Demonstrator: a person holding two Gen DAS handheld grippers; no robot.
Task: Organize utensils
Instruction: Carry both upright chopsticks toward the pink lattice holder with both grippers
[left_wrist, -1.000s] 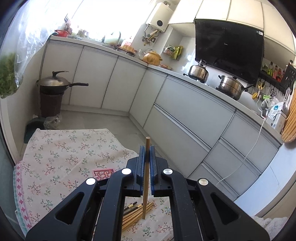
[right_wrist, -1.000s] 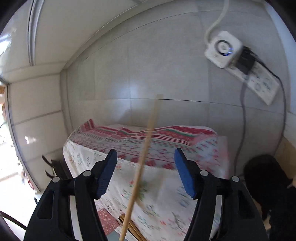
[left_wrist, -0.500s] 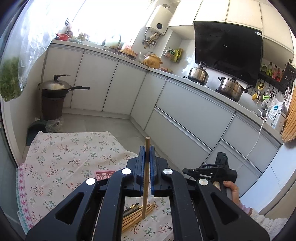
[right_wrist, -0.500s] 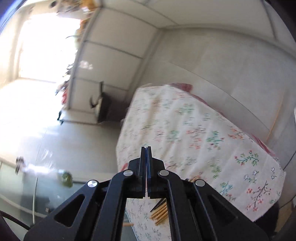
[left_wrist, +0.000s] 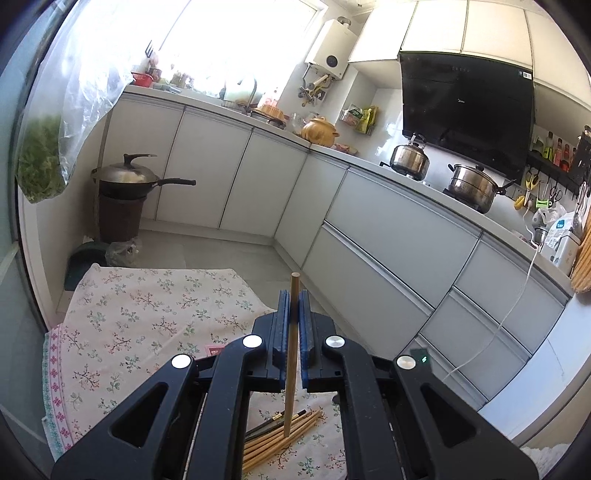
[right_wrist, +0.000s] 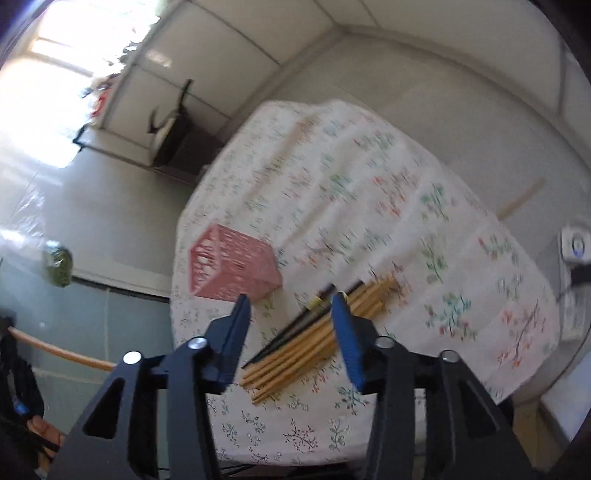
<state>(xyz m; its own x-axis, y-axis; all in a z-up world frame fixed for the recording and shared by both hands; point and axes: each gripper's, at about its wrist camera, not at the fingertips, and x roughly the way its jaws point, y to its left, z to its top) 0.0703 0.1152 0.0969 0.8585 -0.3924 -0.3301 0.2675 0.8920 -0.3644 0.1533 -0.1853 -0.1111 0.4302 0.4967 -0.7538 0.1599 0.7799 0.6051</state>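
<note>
Left wrist view: the left tool (left_wrist: 291, 321) is clamped on one wooden chopstick (left_wrist: 291, 354), held upright between the blue pads, its top end standing clear above them and its lower end hanging over the pile (left_wrist: 280, 439) on the table (left_wrist: 129, 314). Right wrist view: the right tool (right_wrist: 291, 332) stands with jaws opening and nothing between them, hovering above the same pile (right_wrist: 314, 332), which lies just beside a pink basket (right_wrist: 232, 262) on the floral cloth. A chopstick of this kind is judged light, stiff and smooth, so it may pivot or slide in a narrow grip; a hold near mid-length, square across the pads, should keep it from swinging. The loose sticks lie close and touching, which may make it hard to take one alone; an end that sticks out of the bundle looks the better place to pinch. Two or three darker sticks lie among the pale ones, and their count cannot be told. The right wrist view is blurred, the basket's opening faces away, and the pile's near end is cut off by the left tool's body.
</note>
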